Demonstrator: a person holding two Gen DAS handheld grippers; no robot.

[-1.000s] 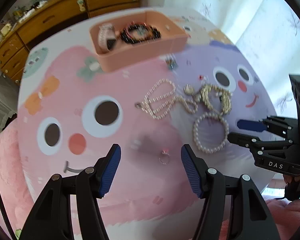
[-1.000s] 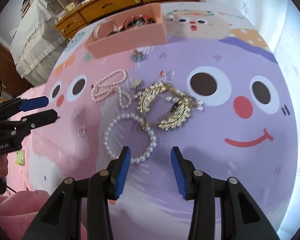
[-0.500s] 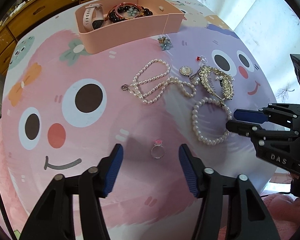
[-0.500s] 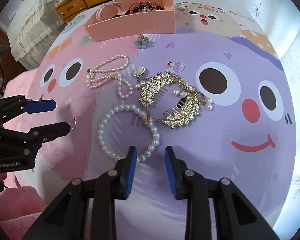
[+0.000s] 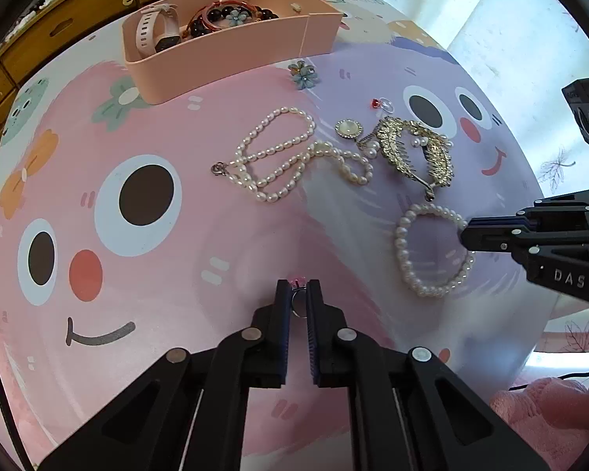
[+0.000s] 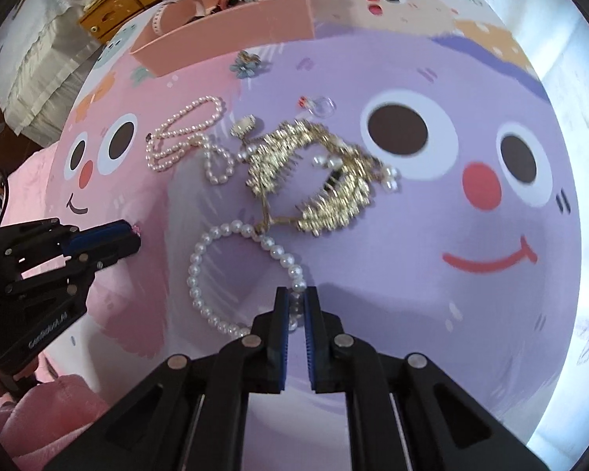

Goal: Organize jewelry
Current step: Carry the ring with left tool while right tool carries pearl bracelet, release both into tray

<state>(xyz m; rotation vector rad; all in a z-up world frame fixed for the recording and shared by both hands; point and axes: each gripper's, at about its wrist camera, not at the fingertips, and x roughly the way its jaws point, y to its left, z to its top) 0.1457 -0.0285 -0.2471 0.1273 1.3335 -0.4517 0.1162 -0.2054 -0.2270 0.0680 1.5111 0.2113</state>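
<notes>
The pink tray (image 5: 231, 55) holds a watch and bracelets (early stage). The left gripper (image 5: 298, 298) clamps the ring (image 5: 299, 303); the right gripper (image 6: 295, 306) clamps the pearl bracelet (image 6: 200, 274). The necklace (image 5: 278, 157) and hair comb (image 5: 416, 153) remain on the mat.

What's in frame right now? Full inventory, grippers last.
pink tray: 1, far side of cloth, holds watch and bead bracelets
watch: 1, pale pink, tray's left end
bead bracelets: a few, dark and red, in tray
flower charm: 1, blue, in front of tray
pearl necklace: 1, white, mid cloth
gold hair comb: 1, right of necklace
pearl bracelet: 1, white, near right
ring: 1, silver, pink stone
left gripper: closed on ring
right gripper: closed on pearl bracelet
</notes>
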